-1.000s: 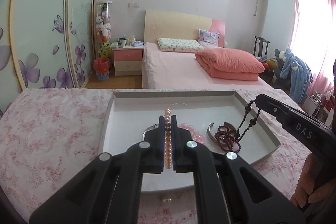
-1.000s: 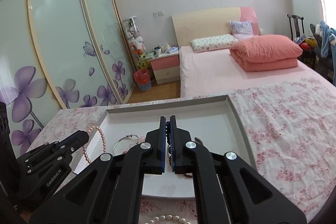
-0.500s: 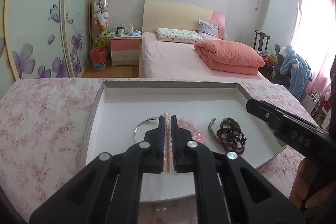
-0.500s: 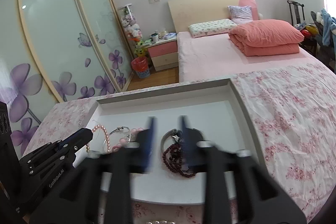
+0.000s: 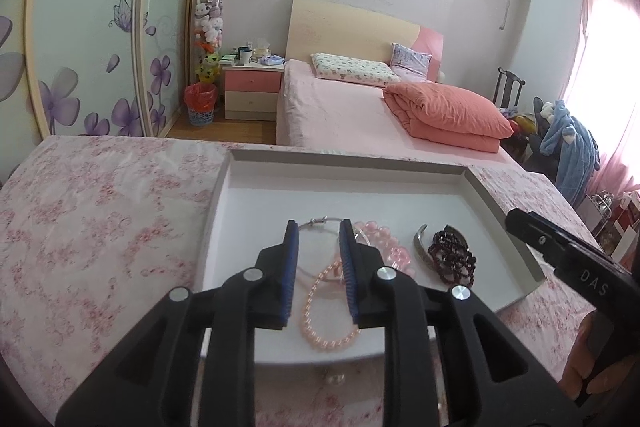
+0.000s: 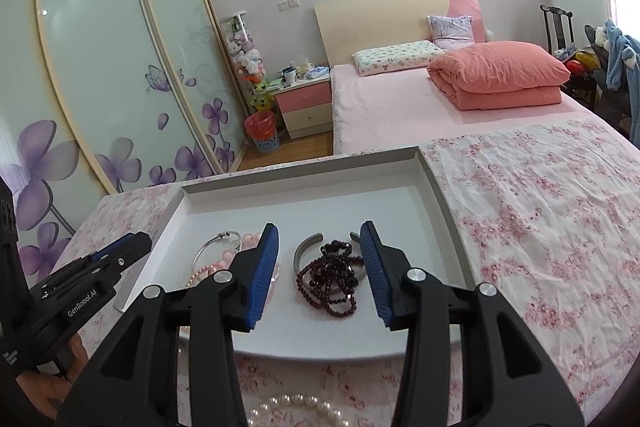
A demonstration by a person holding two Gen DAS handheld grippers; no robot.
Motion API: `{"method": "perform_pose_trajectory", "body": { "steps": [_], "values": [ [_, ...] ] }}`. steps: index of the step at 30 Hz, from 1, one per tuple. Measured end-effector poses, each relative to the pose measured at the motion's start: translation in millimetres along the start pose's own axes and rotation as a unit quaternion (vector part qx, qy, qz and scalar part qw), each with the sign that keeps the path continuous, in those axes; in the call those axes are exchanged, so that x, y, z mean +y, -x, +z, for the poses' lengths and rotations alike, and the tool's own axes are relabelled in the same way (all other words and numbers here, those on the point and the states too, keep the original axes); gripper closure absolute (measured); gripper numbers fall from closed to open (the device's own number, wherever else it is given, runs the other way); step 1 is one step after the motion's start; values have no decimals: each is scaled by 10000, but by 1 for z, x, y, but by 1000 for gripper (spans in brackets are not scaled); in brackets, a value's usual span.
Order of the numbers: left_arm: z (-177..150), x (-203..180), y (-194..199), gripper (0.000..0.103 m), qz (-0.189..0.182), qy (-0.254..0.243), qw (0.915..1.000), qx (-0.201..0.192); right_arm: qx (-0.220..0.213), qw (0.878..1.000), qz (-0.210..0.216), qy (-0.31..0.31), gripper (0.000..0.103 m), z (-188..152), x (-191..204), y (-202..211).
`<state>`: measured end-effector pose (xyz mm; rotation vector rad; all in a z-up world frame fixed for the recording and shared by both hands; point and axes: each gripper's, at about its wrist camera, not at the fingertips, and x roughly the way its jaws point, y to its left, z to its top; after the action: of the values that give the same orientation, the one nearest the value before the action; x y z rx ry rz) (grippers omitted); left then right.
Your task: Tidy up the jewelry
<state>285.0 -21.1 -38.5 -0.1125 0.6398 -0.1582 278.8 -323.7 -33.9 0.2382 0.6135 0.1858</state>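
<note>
Resting on a floral tablecloth, the tray faces both tools' spread jaws.

A pink bed with a folded orange blanket stands beside a small nightstand and a red bin.

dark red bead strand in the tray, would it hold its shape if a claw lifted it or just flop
The dark red bead strand lies in loose, tangled coils, so it would probably droop and hang. The loops overlap a grey metal cuff, so they might snag and drag it. The round beads look smooth, so a pinch could slip.
</note>
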Motion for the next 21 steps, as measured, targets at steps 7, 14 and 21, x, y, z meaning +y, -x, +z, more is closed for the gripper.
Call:
{"method": "perform_pose_trajectory", "body": {
  "steps": [7,14,21],
  "values": [
    [-21,11,29,65,126,-94,9998,125,193,9997,14,176,59,-16,-3,24],
    [-55,25,52,51,170,-246,9986,446,881,9955,11,349,62,-52,-11,32],
    [-74,23,61,42,165,-384,9972,613,1373,9889,-23,572,72,-80,-11,30]
  ]
}}
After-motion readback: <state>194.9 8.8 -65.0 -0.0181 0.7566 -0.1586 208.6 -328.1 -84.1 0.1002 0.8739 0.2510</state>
